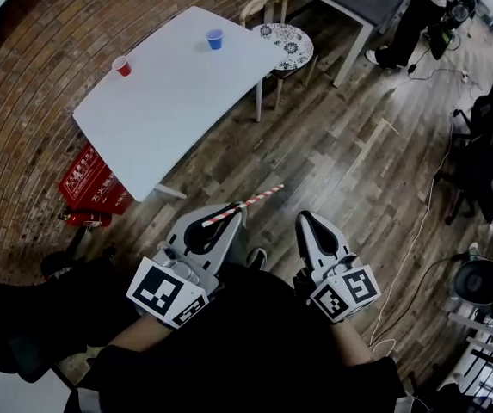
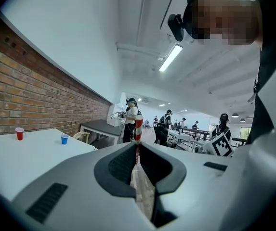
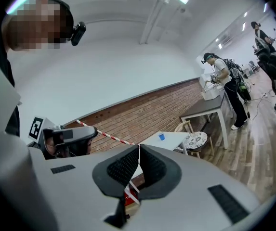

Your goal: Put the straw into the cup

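left gripper (image 1: 229,220) (image 2: 138,149): jaws clamped down on the straw (image 1: 244,204) (image 2: 138,128), red-and-white striped, gripped near one end. the rest sticks out past the jaw tips. right gripper (image 1: 309,224) (image 3: 138,151): jaws pressed together, nothing between them.

reference = white table (image 1: 177,101) (image 2: 12,162) (image 3: 174,139):
- both grippers are off the table, over the wood floor (image 1: 349,162) on its near side, right gripper further from the table than the left.
- the straw is also off the table, out over the floor, well apart from both cups. the right gripper view shows it (image 3: 110,135) running out from the left gripper (image 3: 68,139).
- red cup (image 1: 122,65) (image 2: 19,134) stands on the table near its left edge, upright, mouth up.
- blue cup (image 1: 215,39) (image 2: 64,139) (image 3: 161,136) stands on the table near its far edge, upright, mouth up, well apart from the red cup.
- the cup interiors are too small to read for contents.
- chair (image 1: 287,46) (image 3: 194,141) with a patterned round seat is just beside the table's far-right end.
- red boxes (image 1: 91,188) lie on the floor beside the table's near-left end, against the brick wall (image 1: 22,144).
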`<state>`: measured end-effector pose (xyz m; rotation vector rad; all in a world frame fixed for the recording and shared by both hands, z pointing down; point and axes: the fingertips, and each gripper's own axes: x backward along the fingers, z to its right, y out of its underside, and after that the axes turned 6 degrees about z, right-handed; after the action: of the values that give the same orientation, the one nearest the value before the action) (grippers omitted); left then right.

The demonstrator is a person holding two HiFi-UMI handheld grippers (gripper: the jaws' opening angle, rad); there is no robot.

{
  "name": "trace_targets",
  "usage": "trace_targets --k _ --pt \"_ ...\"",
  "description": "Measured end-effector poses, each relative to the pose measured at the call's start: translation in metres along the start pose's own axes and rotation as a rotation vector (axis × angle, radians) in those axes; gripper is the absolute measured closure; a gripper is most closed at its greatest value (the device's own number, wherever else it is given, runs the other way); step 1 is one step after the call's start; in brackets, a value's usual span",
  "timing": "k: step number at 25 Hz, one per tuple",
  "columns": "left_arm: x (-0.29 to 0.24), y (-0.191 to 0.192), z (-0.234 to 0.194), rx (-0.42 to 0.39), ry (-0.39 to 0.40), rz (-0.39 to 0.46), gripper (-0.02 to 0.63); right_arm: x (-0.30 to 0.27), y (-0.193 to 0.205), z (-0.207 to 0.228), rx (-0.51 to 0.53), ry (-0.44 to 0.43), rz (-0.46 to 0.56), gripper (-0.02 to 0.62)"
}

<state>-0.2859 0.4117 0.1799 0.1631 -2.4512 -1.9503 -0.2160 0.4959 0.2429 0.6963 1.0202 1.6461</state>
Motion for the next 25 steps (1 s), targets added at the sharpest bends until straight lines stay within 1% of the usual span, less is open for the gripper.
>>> trace_targets --k 4,9,12,16,20,25 --pt "-0.028 0.0 -0.014 0.021 0.029 -0.007 0.569 -0.013 -0.007 0.023 0.0 0.053 -0.005 0.568" --pt "-0.064 0.002 -0.045 0.053 0.051 -0.016 0.569 -0.047 -0.009 0.049 -0.002 0.079 -0.035 0.568" --pt "-0.085 -0.002 -0.074 0.078 0.053 -0.013 0.569 -0.075 -0.016 0.063 0.011 0.099 -0.045 0.568" --pt "-0.113 -0.019 -0.113 0.086 0.068 0.006 0.569 -0.119 -0.028 0.075 0.029 0.117 -0.058 0.568" --pt "-0.137 -0.029 -0.161 0.111 0.068 0.012 0.569 -0.166 -0.037 0.087 0.044 0.134 -0.072 0.568" --pt "-0.157 -0.037 -0.224 0.144 0.062 0.02 0.569 -0.224 -0.037 0.095 0.052 0.161 -0.108 0.568"
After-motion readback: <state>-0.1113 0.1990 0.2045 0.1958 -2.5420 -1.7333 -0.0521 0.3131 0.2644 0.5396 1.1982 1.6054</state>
